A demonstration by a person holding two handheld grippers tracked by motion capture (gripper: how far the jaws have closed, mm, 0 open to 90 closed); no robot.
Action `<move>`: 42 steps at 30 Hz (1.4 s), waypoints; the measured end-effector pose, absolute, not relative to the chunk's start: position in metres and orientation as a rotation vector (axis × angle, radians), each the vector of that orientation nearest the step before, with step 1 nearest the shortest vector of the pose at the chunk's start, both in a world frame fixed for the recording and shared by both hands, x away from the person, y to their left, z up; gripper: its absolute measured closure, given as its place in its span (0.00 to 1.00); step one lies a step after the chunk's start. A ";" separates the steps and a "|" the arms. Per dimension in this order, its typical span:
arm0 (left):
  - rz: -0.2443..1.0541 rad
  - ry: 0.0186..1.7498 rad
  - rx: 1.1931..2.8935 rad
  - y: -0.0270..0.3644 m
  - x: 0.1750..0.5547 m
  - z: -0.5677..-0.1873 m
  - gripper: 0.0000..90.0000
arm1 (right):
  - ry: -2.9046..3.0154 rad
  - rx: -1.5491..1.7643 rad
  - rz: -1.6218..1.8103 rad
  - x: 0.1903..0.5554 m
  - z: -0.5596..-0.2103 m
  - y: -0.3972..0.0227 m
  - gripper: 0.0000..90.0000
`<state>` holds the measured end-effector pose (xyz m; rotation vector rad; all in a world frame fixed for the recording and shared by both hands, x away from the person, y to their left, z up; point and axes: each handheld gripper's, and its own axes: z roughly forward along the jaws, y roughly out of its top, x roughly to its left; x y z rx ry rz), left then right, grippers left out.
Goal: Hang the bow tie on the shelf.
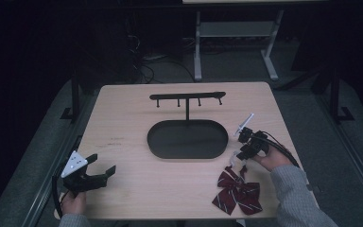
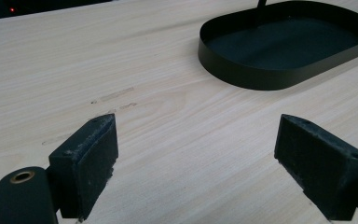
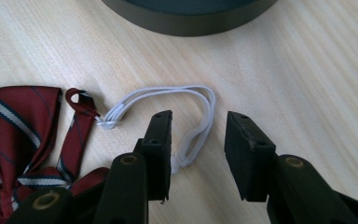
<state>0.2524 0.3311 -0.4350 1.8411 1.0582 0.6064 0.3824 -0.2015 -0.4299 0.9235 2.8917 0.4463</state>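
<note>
Right claw (image 3: 198, 140) half-open astride the bow tie's (image 3: 23, 135) white loop (image 3: 200, 100) (ungripped); left claw (image 2: 196, 158) wide

Left claw (image 1: 105, 171): black body, grey three-cornered top plate, trailing black cable. Right claw (image 3: 198, 140): black rectangular jaws, brass-coloured pivot screws. Grey knitted sleeve (image 1: 295, 196).

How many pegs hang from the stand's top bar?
4, spaced along the underside of the black bar: one near its left end, two flanking the centre post, one near its right end. None seem hidden.
</note>
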 end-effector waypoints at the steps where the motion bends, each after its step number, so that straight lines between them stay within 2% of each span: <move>1: 0.606 1.058 1.842 0.331 0.252 -0.435 0.15 | 2.894 0.927 0.438 0.383 -0.431 -0.201 0.68; 17: 0.607 1.054 1.840 0.331 0.252 -0.435 0.15 | 2.907 0.931 0.366 0.387 -0.439 -0.194 0.79; 24: 0.607 1.058 1.839 0.331 0.252 -0.435 0.15 | 2.912 0.921 0.355 0.387 -0.439 -0.194 0.90; 28: 0.609 1.054 1.840 0.331 0.252 -0.434 0.15 | 2.917 0.916 0.353 0.388 -0.440 -0.193 0.93; 42: 0.609 1.053 1.841 0.331 0.252 -0.434 0.15 | 2.931 0.896 0.363 0.387 -0.440 -0.193 0.98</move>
